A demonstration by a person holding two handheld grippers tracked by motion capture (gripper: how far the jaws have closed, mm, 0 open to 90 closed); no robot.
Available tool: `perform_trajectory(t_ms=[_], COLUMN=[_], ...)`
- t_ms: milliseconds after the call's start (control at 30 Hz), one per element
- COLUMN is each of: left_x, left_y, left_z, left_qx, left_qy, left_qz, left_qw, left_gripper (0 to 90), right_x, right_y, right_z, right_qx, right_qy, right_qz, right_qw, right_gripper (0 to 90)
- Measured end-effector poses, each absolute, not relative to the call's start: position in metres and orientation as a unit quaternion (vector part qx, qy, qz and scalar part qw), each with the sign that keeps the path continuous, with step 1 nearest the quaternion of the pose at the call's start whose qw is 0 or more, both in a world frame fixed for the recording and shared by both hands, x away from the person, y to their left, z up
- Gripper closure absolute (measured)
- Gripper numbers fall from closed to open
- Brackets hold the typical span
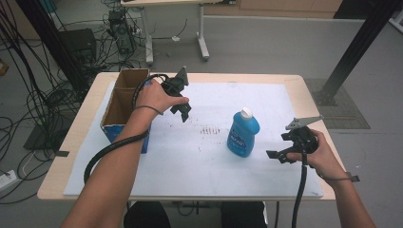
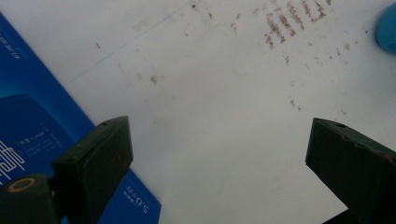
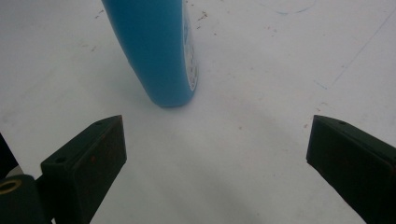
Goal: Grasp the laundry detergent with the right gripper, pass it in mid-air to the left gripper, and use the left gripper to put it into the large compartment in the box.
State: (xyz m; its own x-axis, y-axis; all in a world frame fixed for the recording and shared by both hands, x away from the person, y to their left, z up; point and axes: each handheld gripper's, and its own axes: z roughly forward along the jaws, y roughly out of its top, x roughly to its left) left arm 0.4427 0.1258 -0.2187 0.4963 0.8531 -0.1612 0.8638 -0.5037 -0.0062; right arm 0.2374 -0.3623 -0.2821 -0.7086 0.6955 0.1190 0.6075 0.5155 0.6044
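Observation:
A blue bottle (image 1: pixel 243 132) with a white cap stands upright on the white sheet (image 1: pixel 199 156), right of centre. My right gripper (image 1: pixel 277 156) is a short way to its right, held low over the sheet, open and holding nothing. In the right gripper view the bottle's blue base (image 3: pixel 161 51) stands just beyond the spread jaws. My left gripper (image 1: pixel 184 112) hovers beside the open cardboard box (image 1: pixel 124 102) at the left, open and holding nothing. The left gripper view looks down on the stained sheet (image 2: pixel 224 107) with the box's blue side (image 2: pixel 32 126) at its left.
The box is brown inside with a blue printed outside and sits at the table's left edge. A patch of brown marks (image 1: pixel 209 130) stains the sheet's middle. Beyond the table lie cables (image 1: pixel 33 95), a black frame post (image 1: pixel 354 50) and another table's legs (image 1: pixel 202 33).

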Motion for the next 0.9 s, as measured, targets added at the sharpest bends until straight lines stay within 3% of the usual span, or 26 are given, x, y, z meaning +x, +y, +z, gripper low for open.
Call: perform_trajectory(t_ms=[900], left_x=[0.440], left_y=[0.121], left_z=[-0.217], left_qx=[0.866], left_qy=[0.494], left_qz=[-0.068], left_qw=[0.040], left_gripper=[7.7], right_x=[0.222], right_y=[-0.358], right_z=[-0.295], right_qx=[0.367], right_qy=[0.865], right_qz=[0.332], right_qw=[0.076], right_gripper=[4.9])
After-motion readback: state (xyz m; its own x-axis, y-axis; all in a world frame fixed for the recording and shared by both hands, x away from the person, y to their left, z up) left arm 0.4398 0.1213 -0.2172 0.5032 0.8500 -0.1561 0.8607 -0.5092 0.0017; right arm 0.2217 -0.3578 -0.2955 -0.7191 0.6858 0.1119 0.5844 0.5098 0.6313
